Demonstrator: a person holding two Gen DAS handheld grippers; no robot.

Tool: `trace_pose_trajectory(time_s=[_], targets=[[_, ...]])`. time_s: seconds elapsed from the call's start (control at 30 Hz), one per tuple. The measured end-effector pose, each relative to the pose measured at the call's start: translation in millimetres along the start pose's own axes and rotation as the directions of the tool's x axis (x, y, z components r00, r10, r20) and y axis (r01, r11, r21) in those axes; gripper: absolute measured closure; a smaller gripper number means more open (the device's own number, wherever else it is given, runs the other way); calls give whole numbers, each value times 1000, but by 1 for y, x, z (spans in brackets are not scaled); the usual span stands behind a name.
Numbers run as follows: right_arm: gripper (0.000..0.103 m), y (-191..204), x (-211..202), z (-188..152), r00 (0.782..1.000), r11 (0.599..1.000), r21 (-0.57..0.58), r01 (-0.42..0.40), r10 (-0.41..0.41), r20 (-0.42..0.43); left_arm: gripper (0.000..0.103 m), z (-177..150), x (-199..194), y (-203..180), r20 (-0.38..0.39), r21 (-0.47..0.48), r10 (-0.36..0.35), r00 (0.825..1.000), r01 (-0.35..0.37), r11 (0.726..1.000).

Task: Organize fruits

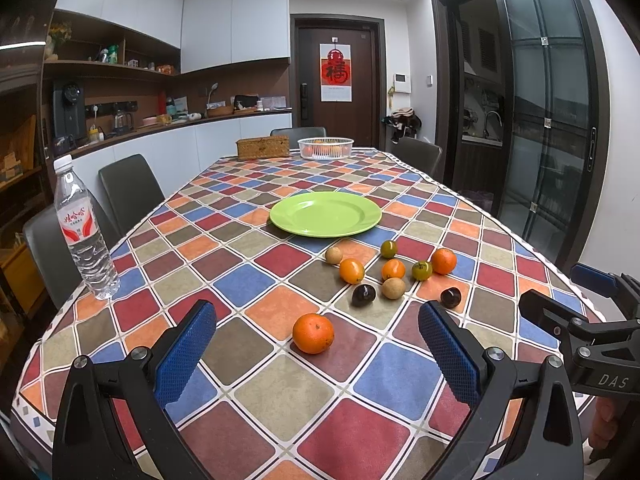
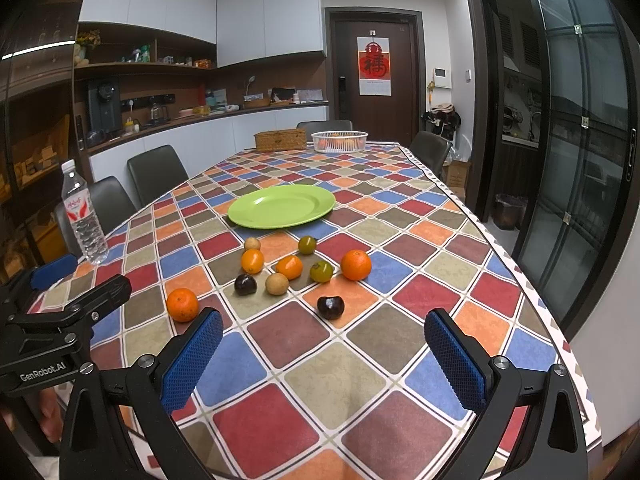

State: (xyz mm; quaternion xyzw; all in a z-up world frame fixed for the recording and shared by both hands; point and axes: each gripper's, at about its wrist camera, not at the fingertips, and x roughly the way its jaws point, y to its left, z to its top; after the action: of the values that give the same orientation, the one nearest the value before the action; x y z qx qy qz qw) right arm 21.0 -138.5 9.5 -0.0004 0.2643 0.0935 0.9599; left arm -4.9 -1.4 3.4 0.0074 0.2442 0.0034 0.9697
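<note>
You held both grippers, left [image 1: 318,344] and right [image 2: 324,344], jaws spread, empty. The orange [image 1: 313,333] lay nearest the table's near edge: light, round, rolls easily; grip across its middle.

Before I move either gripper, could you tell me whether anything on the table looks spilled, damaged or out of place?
Nothing is spilled or damaged. The only oddity: the green plate sits empty while the fruits lie loose on the tablecloth before it, one orange apart from the cluster. The water bottle stands upright.

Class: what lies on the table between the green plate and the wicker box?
Nothing; in both wrist views only bare checked tablecloth lies between the green plate and the wicker box.
</note>
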Motion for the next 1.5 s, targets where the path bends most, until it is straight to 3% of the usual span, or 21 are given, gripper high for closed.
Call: trace_pose_trajectory(time_s=[1.5], targets=[[1, -1, 0, 0, 1000, 1000, -1, -5, 5, -9, 0, 1, -2, 1, -2, -5, -10, 1000, 10, 1000]])
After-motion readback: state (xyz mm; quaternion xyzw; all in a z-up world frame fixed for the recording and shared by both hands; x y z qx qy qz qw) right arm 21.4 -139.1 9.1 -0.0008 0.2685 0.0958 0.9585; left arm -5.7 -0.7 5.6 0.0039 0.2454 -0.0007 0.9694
